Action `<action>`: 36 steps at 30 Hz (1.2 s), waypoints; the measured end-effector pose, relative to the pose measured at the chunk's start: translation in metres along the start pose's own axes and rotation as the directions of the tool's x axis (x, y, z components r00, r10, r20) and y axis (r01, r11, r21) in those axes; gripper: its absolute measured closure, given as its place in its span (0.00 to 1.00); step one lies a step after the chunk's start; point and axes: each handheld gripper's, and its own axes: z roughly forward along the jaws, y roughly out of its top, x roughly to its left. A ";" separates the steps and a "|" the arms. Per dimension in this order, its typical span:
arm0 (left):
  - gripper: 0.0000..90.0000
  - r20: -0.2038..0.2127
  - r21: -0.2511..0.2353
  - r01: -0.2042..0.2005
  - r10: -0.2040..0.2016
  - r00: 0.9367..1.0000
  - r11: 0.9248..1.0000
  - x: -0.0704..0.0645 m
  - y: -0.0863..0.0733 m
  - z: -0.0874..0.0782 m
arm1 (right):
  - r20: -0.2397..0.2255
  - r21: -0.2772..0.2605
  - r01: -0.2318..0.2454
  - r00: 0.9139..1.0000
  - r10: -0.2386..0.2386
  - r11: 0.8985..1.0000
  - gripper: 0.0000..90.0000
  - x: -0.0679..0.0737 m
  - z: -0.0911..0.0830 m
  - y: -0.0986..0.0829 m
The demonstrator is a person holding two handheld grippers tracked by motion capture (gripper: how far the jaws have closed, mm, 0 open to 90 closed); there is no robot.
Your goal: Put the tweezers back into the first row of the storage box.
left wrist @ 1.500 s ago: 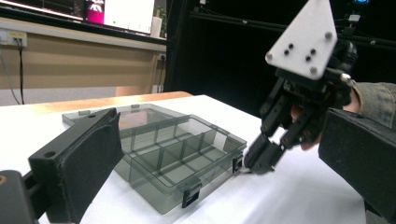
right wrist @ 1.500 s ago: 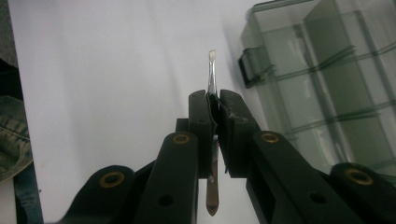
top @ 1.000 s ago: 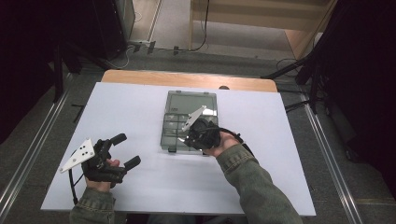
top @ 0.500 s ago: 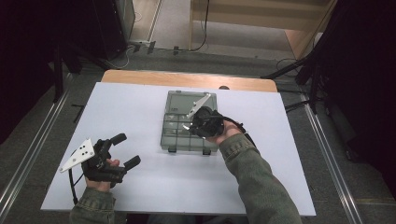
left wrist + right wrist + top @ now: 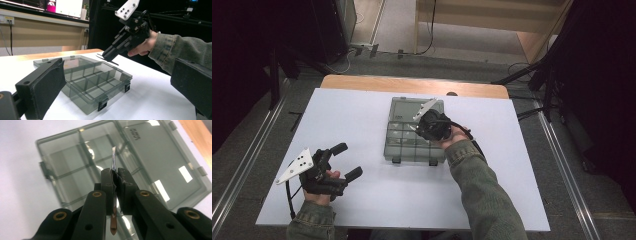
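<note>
Sitting mid-table (image 5: 522,165), the smoky compartment box (image 5: 414,145) lies w/ lid flat open, so every cell is reachable from above. The right gripper (image 5: 114,178) hangs over its cells, jaws pinched tight on a thin metal blade (image 5: 113,161) held at mid-length, tip pointing forward, prob. for dropping into a cell. The left gripper (image 5: 346,160) rests apart near the table's front-left, jaws spread wide, holding nothing.

Olive-green jacket sleeves (image 5: 482,195) with ribbed cuffs cover both forearms. Each black gripper carries a white three-cornered plate (image 5: 294,165) with small holes, brass-ringed jaw screws and a black cable.
</note>
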 end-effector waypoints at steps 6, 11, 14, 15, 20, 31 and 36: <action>0.00 -0.001 -0.002 0.003 -0.003 1.000 1.000 0.000 0.000 0.000 | 0.030 -0.001 -0.025 0.999 0.025 1.000 0.96 -0.011 0.008 -0.003; 0.00 -0.003 -0.006 0.005 -0.005 1.000 1.000 0.000 0.000 0.000 | 0.056 -0.025 -0.051 0.997 0.052 0.998 0.96 -0.016 0.015 -0.007; 0.00 -0.002 -0.002 0.001 -0.001 1.000 1.000 0.000 0.000 0.000 | 0.072 -0.017 -0.046 0.996 0.047 0.999 0.96 -0.016 0.017 -0.007; 0.00 -0.003 -0.002 0.005 -0.005 1.000 1.000 0.000 0.000 0.001 | 0.075 -0.013 -0.047 0.996 0.048 0.999 0.96 -0.017 0.020 -0.007; 0.00 -0.006 -0.007 0.002 -0.002 1.000 1.000 0.001 0.000 0.000 | 0.114 0.007 -0.065 0.991 0.064 0.998 0.96 -0.020 0.030 -0.009; 0.00 -0.008 -0.010 0.002 -0.002 1.000 1.000 0.000 0.000 0.000 | 0.127 -0.019 -0.090 0.988 0.092 0.996 0.73 -0.021 0.032 -0.010; 0.00 -0.006 -0.009 0.001 -0.001 1.000 1.000 0.000 0.000 0.000 | 0.139 -0.016 -0.126 0.982 0.127 0.992 0.50 -0.022 0.028 -0.012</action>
